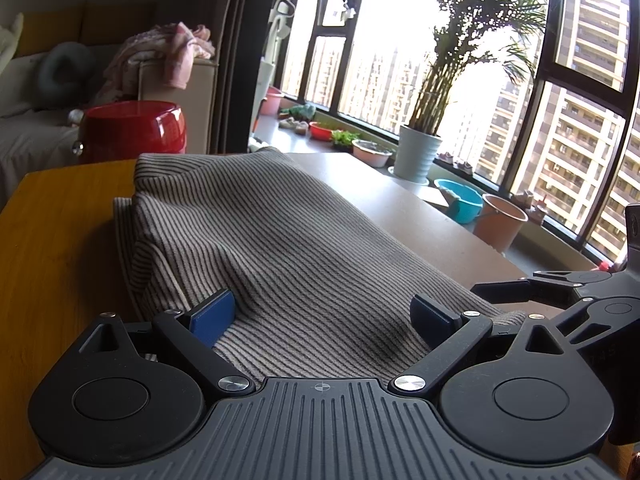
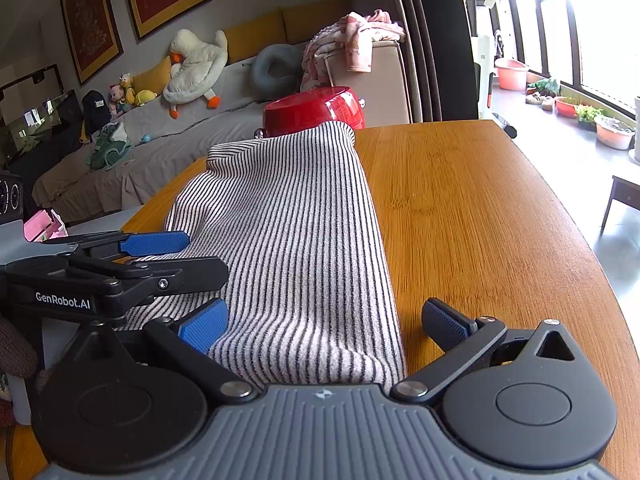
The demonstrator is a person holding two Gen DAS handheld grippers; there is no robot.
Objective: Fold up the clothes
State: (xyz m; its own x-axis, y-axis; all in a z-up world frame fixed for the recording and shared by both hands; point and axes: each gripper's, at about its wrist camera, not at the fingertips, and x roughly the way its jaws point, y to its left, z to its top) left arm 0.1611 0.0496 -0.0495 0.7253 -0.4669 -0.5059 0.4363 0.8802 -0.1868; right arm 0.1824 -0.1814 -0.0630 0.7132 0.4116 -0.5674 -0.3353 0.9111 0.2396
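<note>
Striped garment (image 2: 296, 240) lies lengthwise on the wooden tabletop (image 2: 480, 216), running from bottom centre of the right wrist view up to mid-frame; folded into a long band, its near end bunched between the right gripper (image 2: 324, 328) fingers. Those fingers spread wide, left blue pad touching cloth, right pad over bare wood just beside the cloth edge.

Left gripper (image 1: 324, 318) fingers also wide apart, both pads resting on or against the striped fabric, which fills the middle of the left wrist view. Nothing clamped in either.

Left gripper also shows at the left edge of the right wrist view, lying across the garment's left side and hiding part of it.

Surroundings: red stool (image 2: 316, 110) behind the far end of the garment, sofa (image 2: 168, 148) with plush goose (image 2: 196, 64) upper left, pink clothes (image 2: 352, 40) heaped on the sofa arm. In the left wrist view, potted palm (image 1: 420, 152) upper right by the window (image 1: 560, 120), blue basin (image 1: 460, 200) and pink bucket (image 1: 500, 220) below it.
</note>
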